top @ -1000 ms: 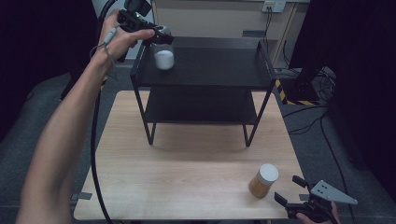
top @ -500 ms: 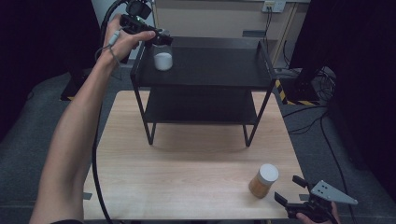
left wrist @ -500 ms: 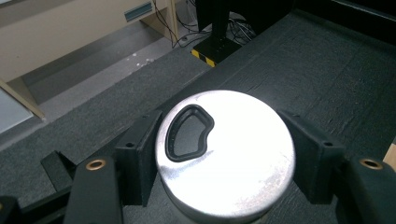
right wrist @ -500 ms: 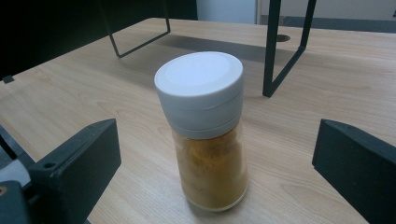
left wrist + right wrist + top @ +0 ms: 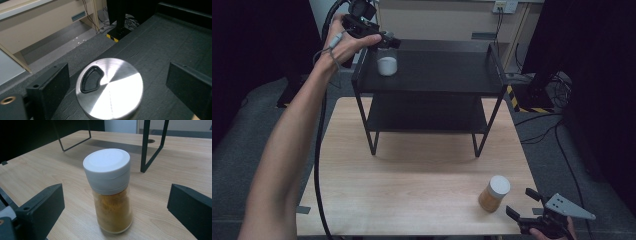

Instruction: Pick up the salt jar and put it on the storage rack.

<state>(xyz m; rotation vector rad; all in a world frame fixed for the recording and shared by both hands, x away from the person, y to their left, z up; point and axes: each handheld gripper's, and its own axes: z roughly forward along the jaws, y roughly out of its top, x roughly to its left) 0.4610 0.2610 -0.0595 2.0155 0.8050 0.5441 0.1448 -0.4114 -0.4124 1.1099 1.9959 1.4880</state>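
While the person's left arm stretches to the far left, the left gripper [image 5: 382, 42] sits above a small white shaker with a brushed silver metal lid [image 5: 387, 65] on the top shelf of the black metal two-tier rack [image 5: 437, 75], far-left corner. Jaws spread wide, nothing held; in the left gripper view the shaker [image 5: 109, 87] stands between them, untouched. Shaker upright, long axis vertical, lid up; the lid's dark pour opening faces the left jaw. No readable writing on it.

Right gripper [image 5: 526, 207] at the near right edge of the light wooden table [image 5: 412, 190], jaws wide, empty. Clear glass spice jar with white plastic cap and orange-brown powder [image 5: 110, 192] stands upright just beyond them, no label visible.
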